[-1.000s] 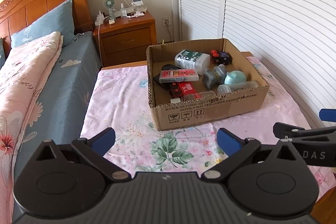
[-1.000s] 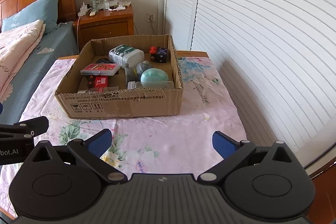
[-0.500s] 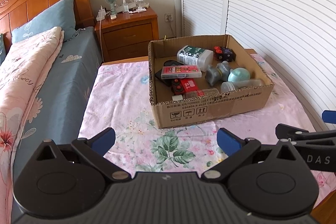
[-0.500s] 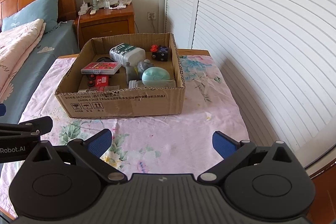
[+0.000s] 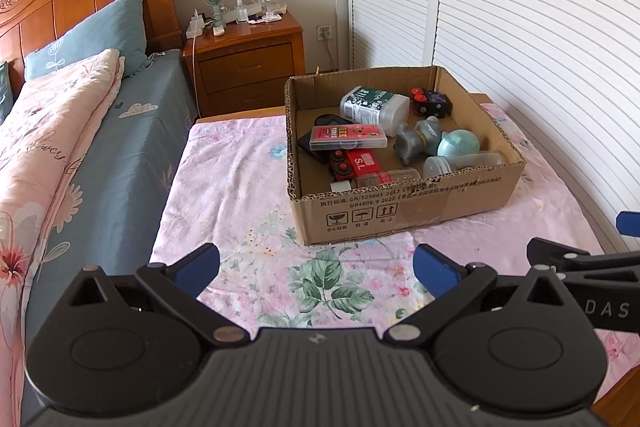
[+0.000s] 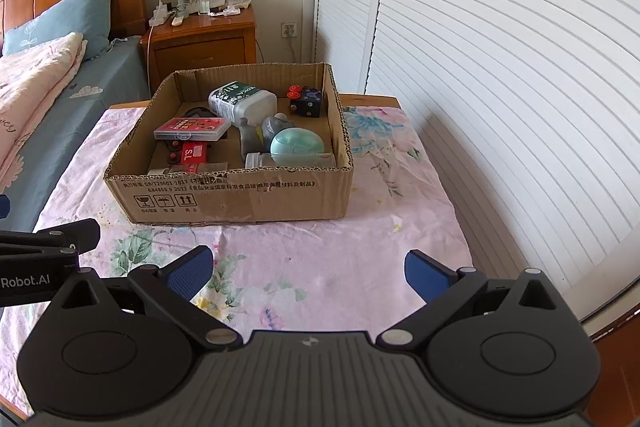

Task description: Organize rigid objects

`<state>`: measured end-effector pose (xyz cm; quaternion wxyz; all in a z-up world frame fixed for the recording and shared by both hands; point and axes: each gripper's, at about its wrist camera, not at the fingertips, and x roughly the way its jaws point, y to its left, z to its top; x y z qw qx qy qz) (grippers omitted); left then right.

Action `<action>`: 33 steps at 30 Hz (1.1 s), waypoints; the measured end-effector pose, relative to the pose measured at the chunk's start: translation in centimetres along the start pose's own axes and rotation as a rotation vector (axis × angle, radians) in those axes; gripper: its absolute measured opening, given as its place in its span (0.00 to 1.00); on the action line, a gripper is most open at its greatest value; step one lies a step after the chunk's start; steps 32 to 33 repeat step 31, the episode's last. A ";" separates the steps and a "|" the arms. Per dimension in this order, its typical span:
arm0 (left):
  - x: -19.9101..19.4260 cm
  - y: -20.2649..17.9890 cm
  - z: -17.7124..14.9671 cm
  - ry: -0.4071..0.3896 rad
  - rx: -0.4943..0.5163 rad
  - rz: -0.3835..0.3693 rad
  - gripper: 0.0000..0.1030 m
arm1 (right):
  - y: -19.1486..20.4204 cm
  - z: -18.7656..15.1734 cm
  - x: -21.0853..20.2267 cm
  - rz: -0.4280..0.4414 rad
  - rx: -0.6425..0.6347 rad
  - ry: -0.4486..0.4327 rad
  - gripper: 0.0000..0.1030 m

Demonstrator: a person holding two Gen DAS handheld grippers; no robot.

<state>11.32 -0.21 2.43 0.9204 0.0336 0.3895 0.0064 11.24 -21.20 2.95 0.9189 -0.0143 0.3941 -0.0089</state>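
An open cardboard box (image 5: pixel 404 211) (image 6: pixel 232 193) sits on a table under a pink floral cloth (image 5: pixel 240 195). Inside lie a white bottle with a green label (image 5: pixel 372 105) (image 6: pixel 240 101), a clear case with a red card (image 5: pixel 348 137) (image 6: pixel 192 129), a red block (image 5: pixel 358 163), a grey figure (image 5: pixel 418 141), a teal egg-shaped thing (image 5: pixel 458 143) (image 6: pixel 296 145), a clear bottle (image 5: pixel 460 163) and a dark cube with red knobs (image 5: pixel 432 103) (image 6: pixel 306 101). My left gripper (image 5: pixel 316 267) and right gripper (image 6: pixel 306 269) hover open and empty in front of the box.
A bed with a blue sheet (image 5: pixel 108 163) and pink quilt runs along the left. A wooden nightstand (image 5: pixel 248 67) with a small fan stands behind. White louvred doors (image 5: pixel 520 27) close off the right. The table's right edge (image 6: pixel 460 219) lies close to the doors.
Both grippers have pulled back and risen slightly, so the box sits a little farther off. Their jaws stay open and empty.
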 end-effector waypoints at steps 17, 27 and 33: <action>0.0 -0.1 0.0 0.003 0.003 0.006 0.99 | 0.0 -0.1 -0.1 0.002 -0.001 -0.001 1.00; 0.0 -0.1 0.0 0.004 0.003 0.007 0.99 | 0.0 -0.1 -0.1 0.004 -0.001 -0.001 1.00; -0.1 -0.2 -0.1 0.004 0.002 0.008 0.99 | -0.1 -0.1 -0.3 0.006 -0.002 -0.002 1.00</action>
